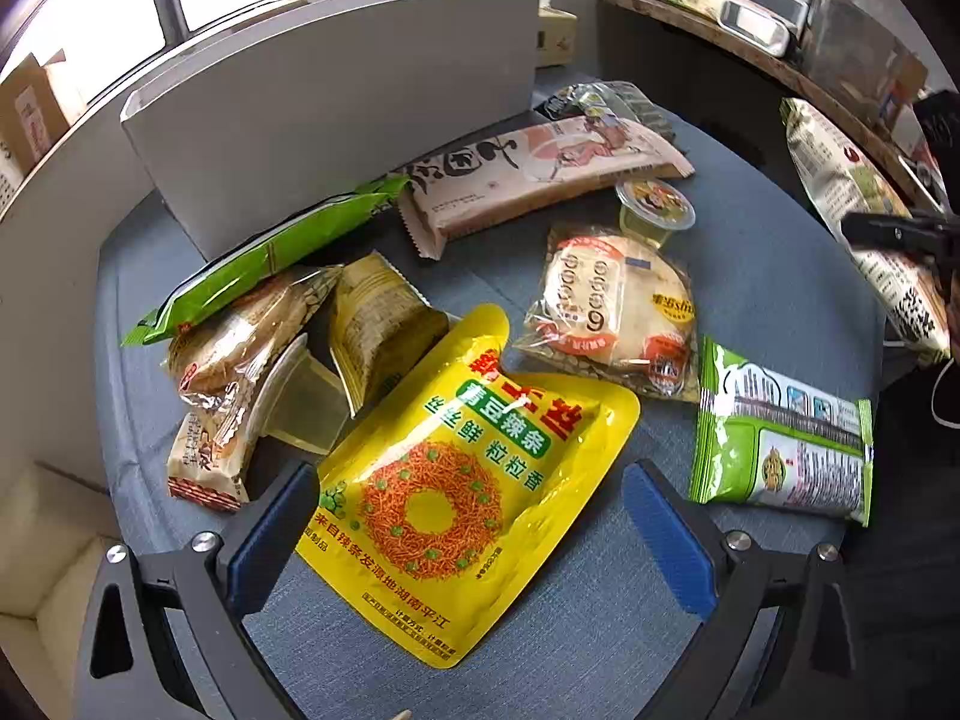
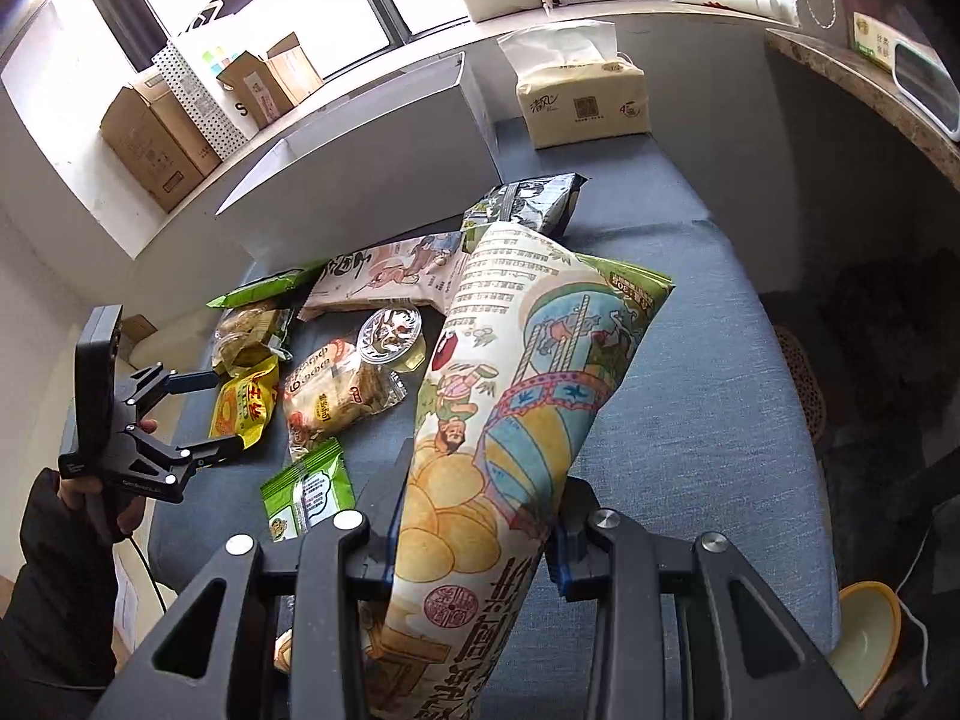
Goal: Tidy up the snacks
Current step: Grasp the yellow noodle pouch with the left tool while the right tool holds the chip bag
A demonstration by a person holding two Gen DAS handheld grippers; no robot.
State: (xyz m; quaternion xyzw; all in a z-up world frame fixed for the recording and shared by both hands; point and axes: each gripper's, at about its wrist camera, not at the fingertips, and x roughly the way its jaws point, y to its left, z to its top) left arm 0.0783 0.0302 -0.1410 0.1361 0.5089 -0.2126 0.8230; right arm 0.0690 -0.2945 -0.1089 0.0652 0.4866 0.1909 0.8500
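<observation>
Several snack packs lie on a blue-grey cushion (image 1: 750,252). My left gripper (image 1: 474,531) is open, its blue pads on either side of a yellow snack pouch (image 1: 456,480); the same gripper (image 2: 210,414) and pouch (image 2: 243,405) show in the right wrist view. My right gripper (image 2: 474,531) is shut on a large cream chip bag (image 2: 510,396) and holds it above the cushion; the bag also shows at the right edge of the left wrist view (image 1: 864,222). A white open box (image 1: 336,108) stands behind the snacks, also in the right wrist view (image 2: 372,174).
Around the pouch lie a round cracker pack (image 1: 612,306), a jelly cup (image 1: 654,210), a long beige pack (image 1: 540,171), green packs (image 1: 780,438) (image 1: 270,252), small pastry packs (image 1: 240,354). A tissue pack (image 2: 582,96) sits at the back. A yellow bowl (image 2: 864,630) is on the floor.
</observation>
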